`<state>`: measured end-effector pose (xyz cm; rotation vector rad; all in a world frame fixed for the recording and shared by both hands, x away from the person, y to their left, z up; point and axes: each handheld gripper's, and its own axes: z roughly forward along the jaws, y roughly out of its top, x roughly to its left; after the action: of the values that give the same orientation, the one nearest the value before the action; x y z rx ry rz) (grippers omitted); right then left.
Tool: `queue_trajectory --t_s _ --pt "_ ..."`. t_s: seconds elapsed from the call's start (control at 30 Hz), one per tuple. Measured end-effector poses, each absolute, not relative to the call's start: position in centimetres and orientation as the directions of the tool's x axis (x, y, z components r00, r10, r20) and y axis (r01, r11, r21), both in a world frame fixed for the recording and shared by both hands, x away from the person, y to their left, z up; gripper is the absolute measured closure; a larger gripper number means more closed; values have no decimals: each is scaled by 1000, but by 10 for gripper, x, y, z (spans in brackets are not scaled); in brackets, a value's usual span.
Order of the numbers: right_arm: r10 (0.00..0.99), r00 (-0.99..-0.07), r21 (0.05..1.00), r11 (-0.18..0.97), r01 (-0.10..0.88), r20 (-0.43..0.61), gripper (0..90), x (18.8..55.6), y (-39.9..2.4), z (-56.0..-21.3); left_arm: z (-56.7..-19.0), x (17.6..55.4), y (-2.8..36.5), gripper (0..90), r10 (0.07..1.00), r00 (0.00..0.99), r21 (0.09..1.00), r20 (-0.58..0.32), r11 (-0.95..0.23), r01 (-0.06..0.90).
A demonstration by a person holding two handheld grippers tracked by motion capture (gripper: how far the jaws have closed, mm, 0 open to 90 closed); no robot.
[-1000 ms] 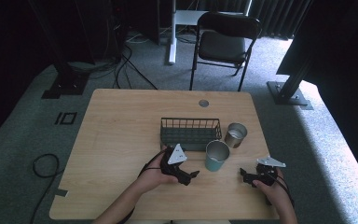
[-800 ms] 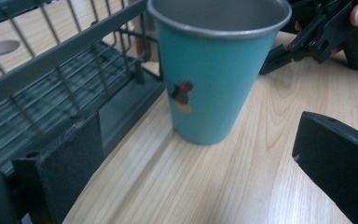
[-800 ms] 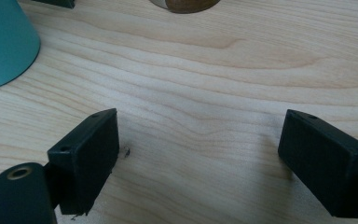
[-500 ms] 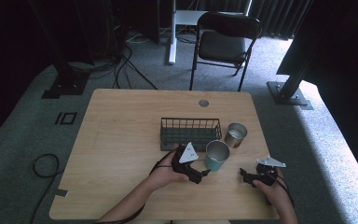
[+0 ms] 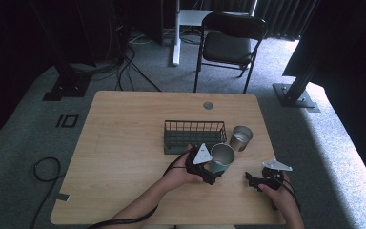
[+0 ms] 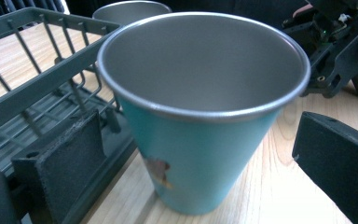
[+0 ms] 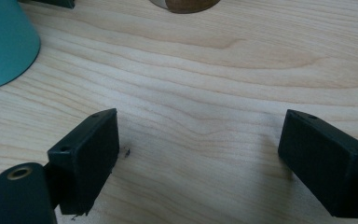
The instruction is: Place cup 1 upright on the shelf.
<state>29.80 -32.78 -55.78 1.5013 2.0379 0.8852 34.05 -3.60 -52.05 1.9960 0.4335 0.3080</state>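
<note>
Moved forward since a second ago: left gripper point(image 5: 208, 168) now up against the teal cup point(image 5: 220, 159), from a spot short of it. Right gripper point(image 5: 259, 181) unchanged, low on the worktop point(image 5: 124, 133) near its right edge.

Stands upright on the worktop, the teal cup point(image 6: 200, 121), just in front of the wire basket point(image 5: 193, 136), with the second metal cup point(image 5: 241, 137) behind and to its right. Sits between the left fingers point(image 6: 65, 158), which are spread apart, one on each side of the wall; contact not clear, a gap showing at the right one.

Right fingers point(image 7: 86, 154) also wide apart, holding nothing, with bare wood between them.

Likely light and stiff: thin steel, empty inside, smooth coated outside, so probably slippery. Tapers toward the base, so a pinch low down could squeeze it upward and out. Better taken around the mid wall or just under the rolled rim, squarely, with firm pressure. Would tip easily if nudged off-centre.
</note>
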Motion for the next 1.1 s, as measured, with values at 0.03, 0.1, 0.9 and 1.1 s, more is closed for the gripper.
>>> queue_trajectory --t_s 0.03,0.1,0.9,1.1 --pt "953 -302 724 199 660 13 120 298 -328 -558 -521 341 -38 25 431 902 899 24 -404 169" --pt "953 -302 724 199 660 13 119 298 -328 -558 -522 342 -43 25 436 899 906 37 -394 154" --pt "953 -301 724 199 660 13 120 298 -328 -558 -523 348 -76 132 503 863 933 34 -326 153" --pt "953 -301 724 198 660 13 120 298 -328 -558 -521 346 -77 136 482 876 932 20 -326 159"
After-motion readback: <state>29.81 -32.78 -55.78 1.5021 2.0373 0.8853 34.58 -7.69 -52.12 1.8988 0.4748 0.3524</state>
